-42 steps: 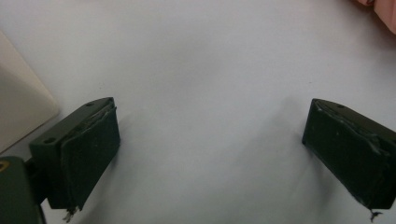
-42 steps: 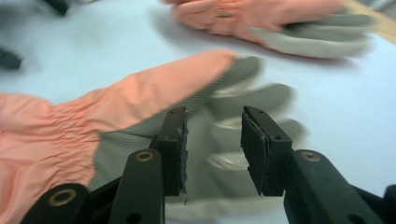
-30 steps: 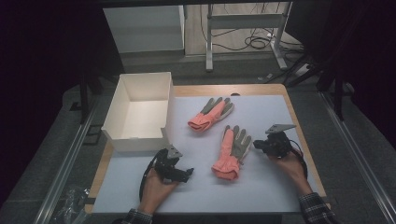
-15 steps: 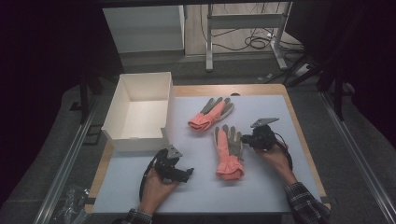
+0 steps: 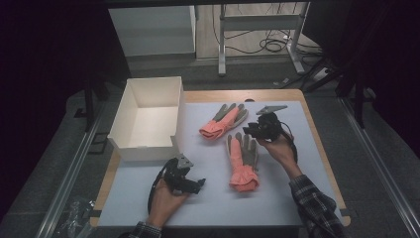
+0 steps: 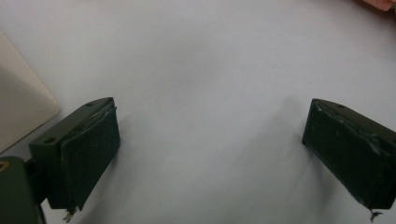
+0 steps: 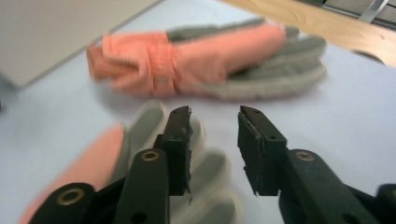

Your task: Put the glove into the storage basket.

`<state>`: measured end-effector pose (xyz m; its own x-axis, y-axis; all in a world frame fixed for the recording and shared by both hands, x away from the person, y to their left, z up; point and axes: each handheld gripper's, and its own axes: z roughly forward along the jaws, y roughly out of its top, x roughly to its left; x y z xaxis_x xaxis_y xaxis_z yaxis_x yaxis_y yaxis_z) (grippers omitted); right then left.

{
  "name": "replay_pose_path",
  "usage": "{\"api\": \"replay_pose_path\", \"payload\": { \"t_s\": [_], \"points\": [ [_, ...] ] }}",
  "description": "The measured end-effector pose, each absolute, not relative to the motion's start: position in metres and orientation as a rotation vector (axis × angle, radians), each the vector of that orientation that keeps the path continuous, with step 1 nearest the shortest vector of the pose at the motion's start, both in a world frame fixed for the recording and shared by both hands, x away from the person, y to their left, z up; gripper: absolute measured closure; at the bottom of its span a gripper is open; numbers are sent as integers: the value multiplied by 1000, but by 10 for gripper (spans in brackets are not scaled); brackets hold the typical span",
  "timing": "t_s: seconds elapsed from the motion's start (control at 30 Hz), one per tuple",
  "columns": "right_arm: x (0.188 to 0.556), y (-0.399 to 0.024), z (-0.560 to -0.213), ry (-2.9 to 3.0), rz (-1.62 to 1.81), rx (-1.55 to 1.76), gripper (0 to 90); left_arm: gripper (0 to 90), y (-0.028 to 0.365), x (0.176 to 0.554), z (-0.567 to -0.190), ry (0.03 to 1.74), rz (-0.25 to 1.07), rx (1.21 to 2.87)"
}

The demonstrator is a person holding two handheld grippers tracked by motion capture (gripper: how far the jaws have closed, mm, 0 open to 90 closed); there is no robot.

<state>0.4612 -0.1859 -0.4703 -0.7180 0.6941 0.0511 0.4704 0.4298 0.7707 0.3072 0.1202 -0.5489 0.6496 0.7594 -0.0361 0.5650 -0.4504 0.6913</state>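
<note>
1. You had no readable text, label, brand, no. or sign anywhere in the high view or either gripper view.
2. Gloves, box, mat & gripper bodies all looked plain to you; nothing printed could be made out.
</note>
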Motion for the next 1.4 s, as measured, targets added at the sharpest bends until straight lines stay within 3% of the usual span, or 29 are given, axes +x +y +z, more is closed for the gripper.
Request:
{"api": "replay_pose_path", "payload": {
  "t_s": [0.27,0.43,0.57,0.7,0.77,0.87,1.0,1.4],
  "points": [
    [491,-145,-473,2370,1140,1022,435,40,120,307,-549,1024,367,2178],
    [510,-131,-486,2358,1112,1117,369,40,120,307,-549,1025,366,2175],
    [523,-125,-498,2374,1066,1165,368,40,120,307,-549,1025,366,2174],
    [528,-123,-503,2382,1022,1198,552,40,120,307,-549,1024,366,2175],
    [528,-123,-505,2391,1035,1216,710,40,120,307,-549,1024,366,2175],
    [524,-121,-506,2389,1041,1199,813,40,120,307,-549,1024,366,2175],
    [523,-123,-497,2376,1058,1201,860,40,120,307,-549,1025,366,2174],
    [522,-156,-447,2290,1172,1201,869,40,120,307,-549,1024,366,2176]
  ]
}}
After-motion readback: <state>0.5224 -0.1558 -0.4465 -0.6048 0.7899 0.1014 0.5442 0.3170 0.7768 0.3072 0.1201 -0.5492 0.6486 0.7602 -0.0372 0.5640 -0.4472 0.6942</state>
